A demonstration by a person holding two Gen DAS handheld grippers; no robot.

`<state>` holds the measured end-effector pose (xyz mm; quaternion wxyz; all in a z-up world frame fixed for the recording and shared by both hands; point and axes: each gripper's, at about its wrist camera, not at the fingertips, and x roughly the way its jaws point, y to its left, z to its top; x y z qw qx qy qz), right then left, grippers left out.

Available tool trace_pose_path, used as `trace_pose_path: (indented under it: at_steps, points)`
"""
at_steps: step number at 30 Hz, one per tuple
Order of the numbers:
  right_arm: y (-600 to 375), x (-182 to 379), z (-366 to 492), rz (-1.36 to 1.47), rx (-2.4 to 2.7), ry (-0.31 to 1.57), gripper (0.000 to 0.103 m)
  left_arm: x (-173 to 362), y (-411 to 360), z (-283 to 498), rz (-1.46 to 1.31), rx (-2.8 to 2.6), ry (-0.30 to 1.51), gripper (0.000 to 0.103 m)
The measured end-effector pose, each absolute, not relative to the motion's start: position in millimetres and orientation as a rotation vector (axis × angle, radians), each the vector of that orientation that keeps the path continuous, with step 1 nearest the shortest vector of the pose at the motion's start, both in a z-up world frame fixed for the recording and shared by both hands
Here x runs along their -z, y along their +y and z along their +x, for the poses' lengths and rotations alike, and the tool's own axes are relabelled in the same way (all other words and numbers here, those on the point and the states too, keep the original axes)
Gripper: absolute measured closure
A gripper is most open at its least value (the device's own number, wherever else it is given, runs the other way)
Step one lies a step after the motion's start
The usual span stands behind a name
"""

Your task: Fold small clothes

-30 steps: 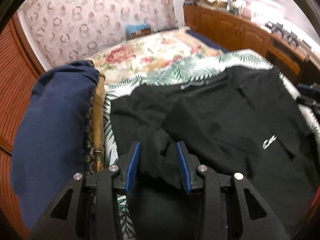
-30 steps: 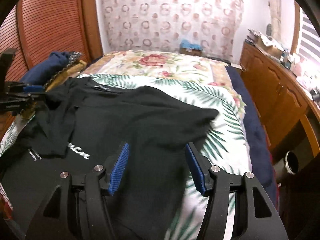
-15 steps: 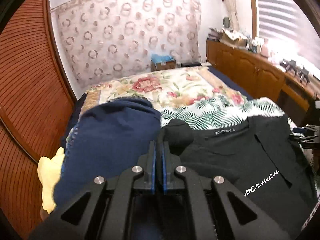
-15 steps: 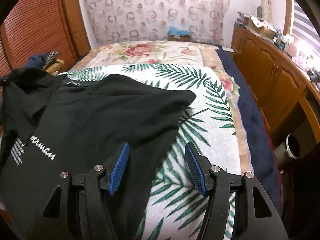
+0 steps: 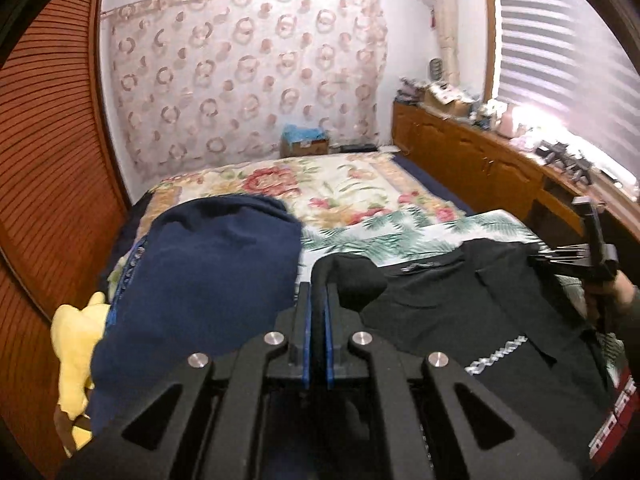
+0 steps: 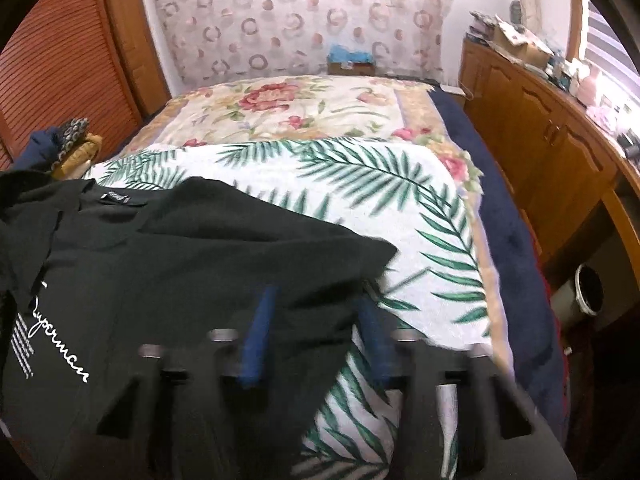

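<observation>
The left gripper point(image 5: 318, 312) is clenched on a fold of the black T-shirt point(image 5: 472, 312); its blue pads point(image 5: 307, 344) stand almost together, with a bunch of dark cloth rising out of them towards 12 o'clock. From that pinch the shirt spreads away towards 3 o'clock, its neck label up and white lettering across the chest, over the palm-leaf sheet point(image 5: 420, 236).

At 9 o'clock of this claw lies a heap of navy blue cloth point(image 5: 200, 280), and beyond it, at the same side, something soft and yellow point(image 5: 76, 344) against the slatted wooden doors point(image 5: 44, 160).

The right gripper point(image 6: 316, 332) is blurred, its jaws closing; the sleeve edge of the shirt lies between the blue pads point(image 6: 256, 340), which do not yet seem to press it. From the left camera this claw shows at 3 o'clock, over the far edge of the shirt, with part of a hand point(image 5: 624, 292) behind it.

Under the shirt the leaf sheet runs on to 12 o'clock, where it meets a flowered bedspread point(image 6: 280, 108). Past that stands a patterned curtain point(image 6: 300, 12) with a small box point(image 6: 350, 64) at its foot. A long wooden cabinet point(image 6: 548, 140) with clutter on top runs along at 2 o'clock.
</observation>
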<state>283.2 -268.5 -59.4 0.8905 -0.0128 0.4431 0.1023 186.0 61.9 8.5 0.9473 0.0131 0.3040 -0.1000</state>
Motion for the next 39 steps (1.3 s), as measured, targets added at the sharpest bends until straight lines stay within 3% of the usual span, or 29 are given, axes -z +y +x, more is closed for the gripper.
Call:
trace_pose_path:
  at_steps: [11,21,26,29,31,33,39]
  points:
    - [-238,-32,161,-0.049,-0.445,0.663,0.099,-24,55,56,0.005,0.302,0.527,0.1]
    - [-263,-58,42,-0.059,-0.475,0.704,0.099,-16,77,-39,-0.022,0.289,0.564,0.1]
    - [-263,-47,18,-0.097,-0.481,0.801,0.097,-18,84,-52,-0.002,0.247,0.551,0.083]
    - [-265,-40,14,-0.108,-0.467,0.807,0.079,-15,87,-45,0.004,0.227,0.549,0.082]
    - [-271,-40,17,-0.088,-0.457,0.794,0.055,-7,88,-29,0.001,0.23,0.579,0.081]
    - [-276,-42,23,-0.077,-0.422,0.765,0.044,5,85,-9,0.015,0.225,0.626,0.081]
    - [-278,-20,60,-0.11,-0.355,0.778,0.043,52,82,44,-0.031,0.257,0.795,0.081]
